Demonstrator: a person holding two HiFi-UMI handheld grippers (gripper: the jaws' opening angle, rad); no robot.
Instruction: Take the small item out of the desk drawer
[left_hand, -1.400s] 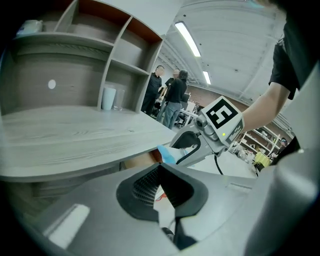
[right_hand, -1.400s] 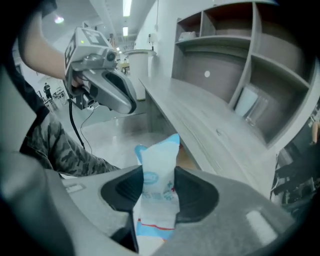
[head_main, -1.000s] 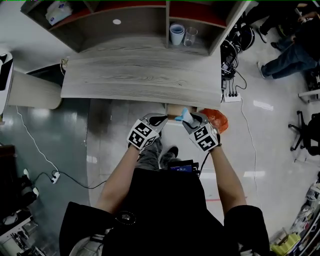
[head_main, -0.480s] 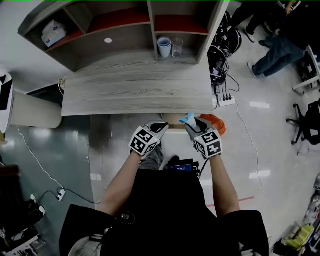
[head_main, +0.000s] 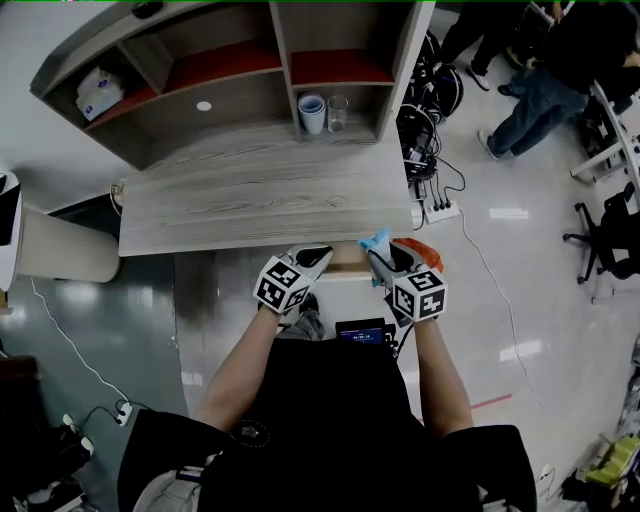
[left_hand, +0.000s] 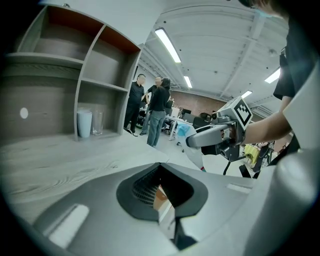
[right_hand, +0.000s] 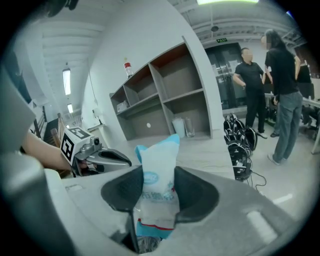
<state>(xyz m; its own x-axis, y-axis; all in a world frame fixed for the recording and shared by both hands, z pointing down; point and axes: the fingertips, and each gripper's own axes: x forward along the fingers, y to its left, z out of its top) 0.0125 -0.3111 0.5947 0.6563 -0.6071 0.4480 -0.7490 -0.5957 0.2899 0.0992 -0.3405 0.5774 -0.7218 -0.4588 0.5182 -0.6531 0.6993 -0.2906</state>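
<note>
My right gripper (right_hand: 155, 176) is clenched on the packet (right_hand: 159, 150), a small white and light-blue sachet. It stands upright between the jaws, with its top poking well above them. My left gripper (left_hand: 160, 167) has its jaws pressed together on nothing. Through the thin slit I see only a sliver of brown, which I take for the drawer below.

Over the last second the right gripper has come up and forward. In the head view the packet sat below the front edge of the desk (head_main: 260, 195) a second ago. It now overlaps that edge, at 12 o'clock from my right hand. The left gripper has kept its place at 9 o'clock of the right one, apart from it and idle.

The drawer (head_main: 345, 262) shows as a thin wooden strip between the two grippers, just under the desk edge. I cannot tell how far open it is.

I judge the item is out of the drawer and the main step is done. It remains to carry it clear and perhaps set it on the desk.
</note>
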